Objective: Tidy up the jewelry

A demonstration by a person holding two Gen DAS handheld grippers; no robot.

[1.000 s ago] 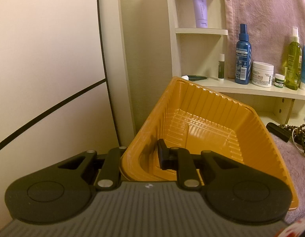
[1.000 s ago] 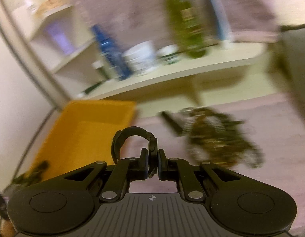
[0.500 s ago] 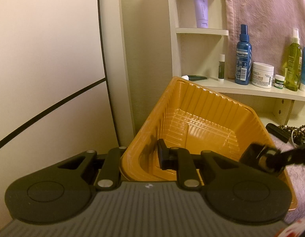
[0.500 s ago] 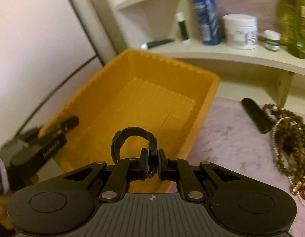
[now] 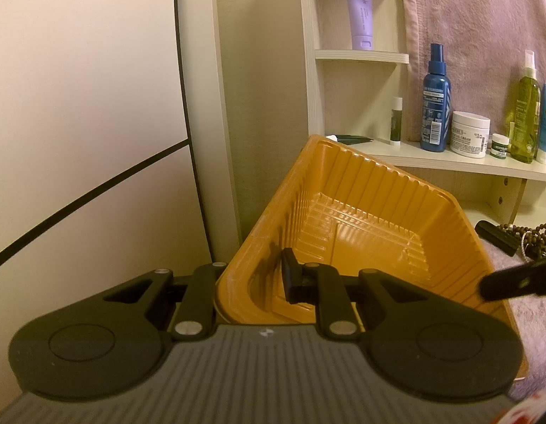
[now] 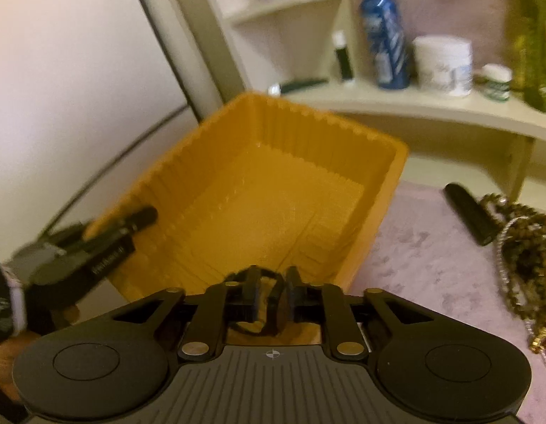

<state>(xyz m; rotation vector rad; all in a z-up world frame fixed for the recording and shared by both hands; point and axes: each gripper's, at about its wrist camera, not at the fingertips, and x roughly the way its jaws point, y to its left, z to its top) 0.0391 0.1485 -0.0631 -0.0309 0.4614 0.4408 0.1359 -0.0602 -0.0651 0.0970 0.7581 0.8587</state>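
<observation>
Left gripper (image 5: 250, 279) pinches the orange tray (image 5: 386, 190) wall. Right gripper (image 6: 271, 295), parted narrowly over the tray's near edge, loosely brackets a black ring (image 6: 271, 312): seemingly light, stiff, slippery; best pinched across its band.

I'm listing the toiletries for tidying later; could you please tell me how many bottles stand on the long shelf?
2 clearly: a blue spray bottle left of the white jar, and a green bottle to its right. A blue container at the picture's edge is cut off, so there may be more.
</observation>
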